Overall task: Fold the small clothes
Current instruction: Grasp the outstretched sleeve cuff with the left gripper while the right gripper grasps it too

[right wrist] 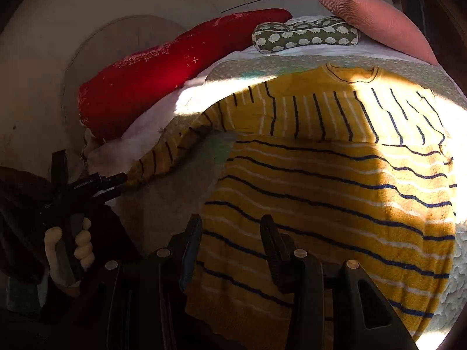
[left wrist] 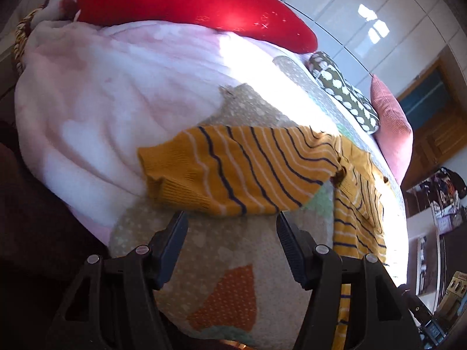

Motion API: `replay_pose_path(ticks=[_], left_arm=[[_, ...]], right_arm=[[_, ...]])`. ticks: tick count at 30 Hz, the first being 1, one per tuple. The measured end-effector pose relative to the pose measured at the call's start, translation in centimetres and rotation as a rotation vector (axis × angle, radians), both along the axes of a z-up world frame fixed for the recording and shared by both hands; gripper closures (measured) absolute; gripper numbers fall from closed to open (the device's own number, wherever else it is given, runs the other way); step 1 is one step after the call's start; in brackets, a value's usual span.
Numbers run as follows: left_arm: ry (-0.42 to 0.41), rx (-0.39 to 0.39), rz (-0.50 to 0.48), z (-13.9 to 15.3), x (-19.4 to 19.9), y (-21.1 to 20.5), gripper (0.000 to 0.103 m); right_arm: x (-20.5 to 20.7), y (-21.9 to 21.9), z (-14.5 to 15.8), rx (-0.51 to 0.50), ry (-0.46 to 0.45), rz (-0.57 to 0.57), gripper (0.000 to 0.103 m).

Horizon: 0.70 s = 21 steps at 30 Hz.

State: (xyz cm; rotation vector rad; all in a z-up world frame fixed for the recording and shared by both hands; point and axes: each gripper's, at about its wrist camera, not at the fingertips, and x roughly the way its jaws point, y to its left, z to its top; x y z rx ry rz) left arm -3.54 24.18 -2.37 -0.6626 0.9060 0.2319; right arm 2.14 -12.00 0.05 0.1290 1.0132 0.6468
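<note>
The yellow striped sweater point(right wrist: 335, 198) lies spread flat on the bed, its body across the patterned bedspread point(left wrist: 221, 268) with the collar toward the head of the bed and the hem toward the foot edge. Navy and white stripes run across its body. One sleeve point(left wrist: 233, 172) stretches out sideways from the shoulder toward the side edge of the bed, its ribbed cuff resting against a pale pink blanket point(left wrist: 96, 110) that is heaped on that side. Sunlight falls in a bright band across the sweater's upper part and the bedspread beside it.

The left gripper point(left wrist: 230, 227) hangs just short of the sleeve, its jaws spread wide with nothing between them; the fingertips lie at the sleeve's lower edge, and whether they touch the cloth cannot be told. In the right wrist view this same gripper reaches in from the side edge of the bed, held by a hand in a light glove point(right wrist: 70, 245). The right gripper point(right wrist: 230, 224) is over the sweater's hem near the foot edge, its jaws also spread apart and gripping nothing.

At the head of the bed a long red cushion point(right wrist: 175, 67) lies along the far side, next to a small olive cushion with white sheep point(right wrist: 306, 36) and a pink ribbed pillow point(right wrist: 376, 20) in the corner.
</note>
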Motion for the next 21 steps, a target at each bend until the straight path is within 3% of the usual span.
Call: replay_pose_path(ticks=[3, 6, 10, 14, 17, 21], left_arm=[[0.02, -0.063, 0.075, -1.3, -0.3, 3.0, 0.037], [0.013, -0.121, 0.079, -2.2, 0.7, 4.9, 0.037], [0.023, -0.142, 0.054, -2.6, 2.2, 5.5, 0.037], [0.032, -0.116, 0.042, -2.8, 3.3, 5.1, 0.039], [0.081, -0.023, 0.053, -2.8, 4.1, 4.7, 0.084], [0.052, -0.069, 0.063, -2.8, 3.6, 5.5, 0.091]], right_arm=[[1.6, 6.2, -0.1, -0.01, -0.027, 0.143, 0.058], [3.2, 11.4, -1.7, -0.023, 0.004, 0.238, 0.057], [6.5, 14.8, -4.6, 0.025, 0.148, 0.23, 0.057], [8.5, 16.8, -5.8, 0.074, 0.209, 0.187, 0.057], [10.0, 18.7, -7.1, 0.062, 0.242, 0.164, 0.057], [10.6, 20.6, -9.2, 0.037, 0.3, 0.153, 0.057]])
